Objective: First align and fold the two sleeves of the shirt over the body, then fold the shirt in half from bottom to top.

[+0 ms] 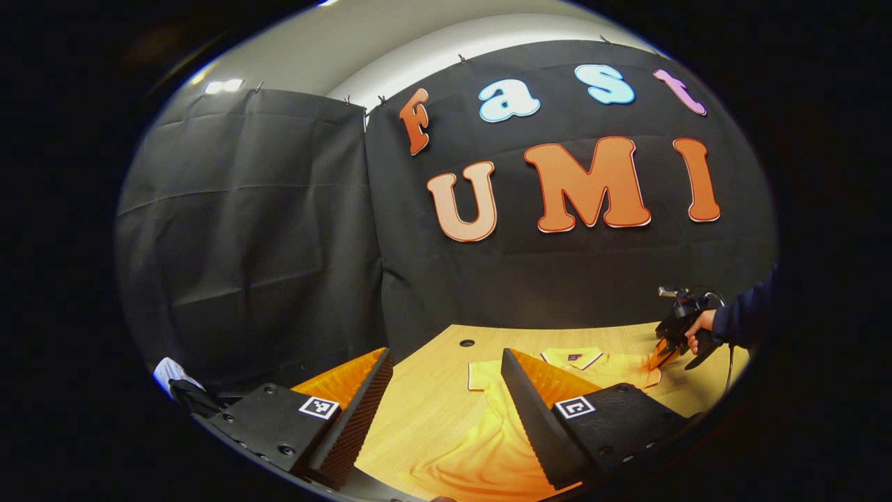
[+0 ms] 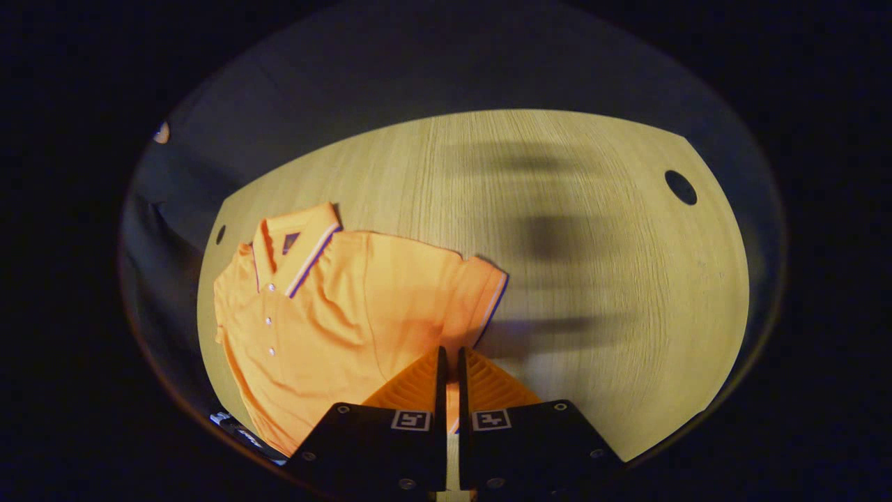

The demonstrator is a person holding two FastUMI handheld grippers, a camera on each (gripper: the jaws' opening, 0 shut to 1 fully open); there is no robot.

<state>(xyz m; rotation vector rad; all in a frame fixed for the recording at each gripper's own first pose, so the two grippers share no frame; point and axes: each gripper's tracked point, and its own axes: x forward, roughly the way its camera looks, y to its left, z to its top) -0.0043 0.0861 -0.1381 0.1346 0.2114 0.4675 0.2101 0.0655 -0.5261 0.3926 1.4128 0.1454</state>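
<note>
Pinching the shirt (image 2: 327, 314) sleeve (image 2: 481, 300) with our right tongs (image 2: 449, 362), we hold the left tongs (image 1: 446, 390) spread above the worktop (image 2: 592, 279).

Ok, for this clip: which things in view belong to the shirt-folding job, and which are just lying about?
Part of the job:
- orange polo shirt, lying on the table
- its sleeve, beside the shut right hand-held gripper
- left hand-held gripper, open above the shirt

Just there:
- wooden table with cable holes
- black cloth wall
</note>
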